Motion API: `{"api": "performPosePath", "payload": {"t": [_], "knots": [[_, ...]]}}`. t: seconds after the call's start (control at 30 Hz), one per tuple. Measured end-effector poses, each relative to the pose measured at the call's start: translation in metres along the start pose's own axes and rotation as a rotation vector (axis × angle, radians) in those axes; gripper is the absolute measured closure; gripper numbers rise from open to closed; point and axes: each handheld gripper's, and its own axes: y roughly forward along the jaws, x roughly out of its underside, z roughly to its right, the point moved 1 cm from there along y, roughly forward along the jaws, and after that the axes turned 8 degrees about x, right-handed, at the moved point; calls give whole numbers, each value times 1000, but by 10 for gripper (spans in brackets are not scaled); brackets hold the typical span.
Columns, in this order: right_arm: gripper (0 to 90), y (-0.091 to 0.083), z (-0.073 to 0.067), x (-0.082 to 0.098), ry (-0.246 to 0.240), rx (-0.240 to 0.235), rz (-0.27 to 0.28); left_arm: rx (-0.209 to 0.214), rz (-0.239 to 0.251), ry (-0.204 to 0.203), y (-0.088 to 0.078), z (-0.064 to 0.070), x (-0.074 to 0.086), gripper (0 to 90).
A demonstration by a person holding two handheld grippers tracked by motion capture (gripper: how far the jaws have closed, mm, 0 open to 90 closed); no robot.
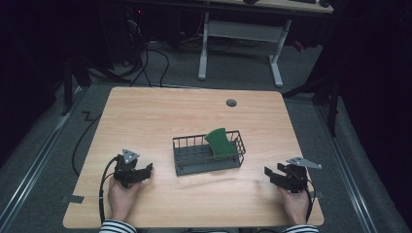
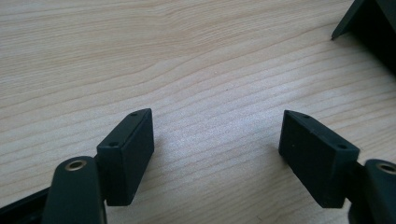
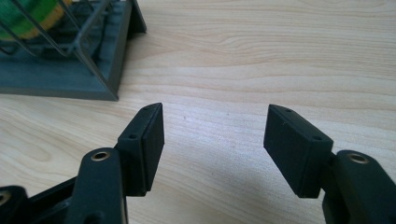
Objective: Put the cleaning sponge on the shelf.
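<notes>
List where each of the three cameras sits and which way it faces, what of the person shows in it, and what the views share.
High view: above the person's side, looking forward and down on the table; shows both hands, left gripper, right gripper.
Left gripper view: rides the left gripper, looking along open jaws at bare wood.
Right gripper view: rides the right gripper, jaws open, facing the wire basket.
Shared: the basket with its green sponge shows in the high and right gripper views.
</notes>
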Motion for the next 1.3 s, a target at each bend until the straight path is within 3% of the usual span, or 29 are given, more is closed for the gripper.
{"api": "performPosePath", "payload": {"t": [0.7,0.87,0.97,1.3], "knots": [[385,21,-12,15,-84,52,-39,0,0,-1,0,0,0,269],[364,23,-12,18,-86,61,-13,-1,1,-2,0,0,0,270],[347,24,-17,18,-122,82,-16,-1,1,-1,0,0,0,269],[332,24,-17,18,-119,78,-19,-1,0,-2,0,0,0,269]]}}
